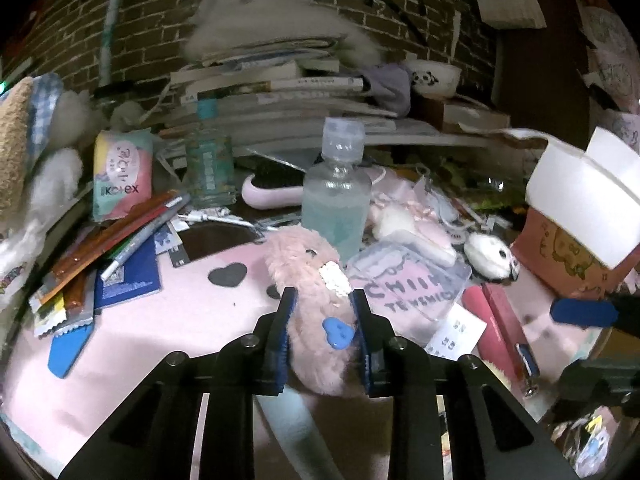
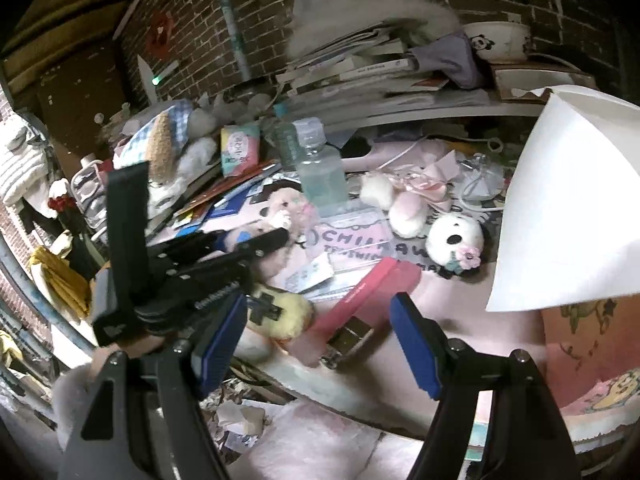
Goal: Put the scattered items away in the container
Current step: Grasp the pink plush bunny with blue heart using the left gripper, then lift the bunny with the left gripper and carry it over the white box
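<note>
Cluttered pink mat (image 1: 168, 320) before brick wall (image 1: 160, 32)

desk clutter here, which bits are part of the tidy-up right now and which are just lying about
In the job:
- pink fluffy plush, clamped in the left gripper
- right gripper, open above the pink stapler
- cardboard box with cartoon print, the likely container

Lying about:
- clear bottle of blue liquid
- panda plush
- stack of books
- panda bowl

the left claw (image 1: 323, 322) pinches a fluffy pink plush toy with a blue heart button (image 1: 316, 300) on the pink table (image 1: 160, 320), a clear plastic bottle of pale blue liquid (image 1: 336, 196) just behind.
</note>
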The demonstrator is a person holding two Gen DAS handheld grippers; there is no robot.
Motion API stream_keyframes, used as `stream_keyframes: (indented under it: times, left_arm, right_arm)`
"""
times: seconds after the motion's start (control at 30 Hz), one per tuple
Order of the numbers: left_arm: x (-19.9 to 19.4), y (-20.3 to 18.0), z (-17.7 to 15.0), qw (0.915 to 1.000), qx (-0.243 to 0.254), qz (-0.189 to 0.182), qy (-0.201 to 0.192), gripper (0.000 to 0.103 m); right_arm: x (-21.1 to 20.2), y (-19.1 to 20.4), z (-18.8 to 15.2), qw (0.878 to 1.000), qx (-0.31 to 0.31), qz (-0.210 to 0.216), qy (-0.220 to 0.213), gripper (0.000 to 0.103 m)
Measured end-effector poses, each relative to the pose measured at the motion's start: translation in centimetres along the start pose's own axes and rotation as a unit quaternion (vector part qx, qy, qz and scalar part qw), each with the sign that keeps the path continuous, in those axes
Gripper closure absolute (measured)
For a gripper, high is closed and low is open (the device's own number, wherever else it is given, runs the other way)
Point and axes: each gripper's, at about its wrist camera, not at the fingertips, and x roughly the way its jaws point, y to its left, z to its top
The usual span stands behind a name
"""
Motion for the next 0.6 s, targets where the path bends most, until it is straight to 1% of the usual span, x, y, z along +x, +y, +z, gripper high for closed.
stream_keyframes:
  times: [0.13,0.33,0.53,0.6]
  left_arm:
    - [-0.3,0.1,0.6,0.9999,0.003,0.007,-0.008,0.082]
    - [-2.0,0.7,1.8,0.9993,-0.001,0.010,-0.036,0.082]
    - [-4.2,-0.1,4.2,0.9979,0.008,0.003,-0.064,0.082]
    - [-4.8,-0.6,5.3,0.9974,0.006,-0.009,-0.072,0.082]
  right_arm:
    - [0.3,-0.6,-0.5,1.000,0.016,0.001,0.002,0.032]
    - [0.2,-1.1,-0.7,1.000,0.023,-0.002,-0.001,0.032]
    - [0.4,-1.5,-0.8,0.999,0.030,-0.011,-0.007,0.032]
    - [0.5,-1.8,-0.9,0.999,0.035,-0.014,-0.009,0.032]
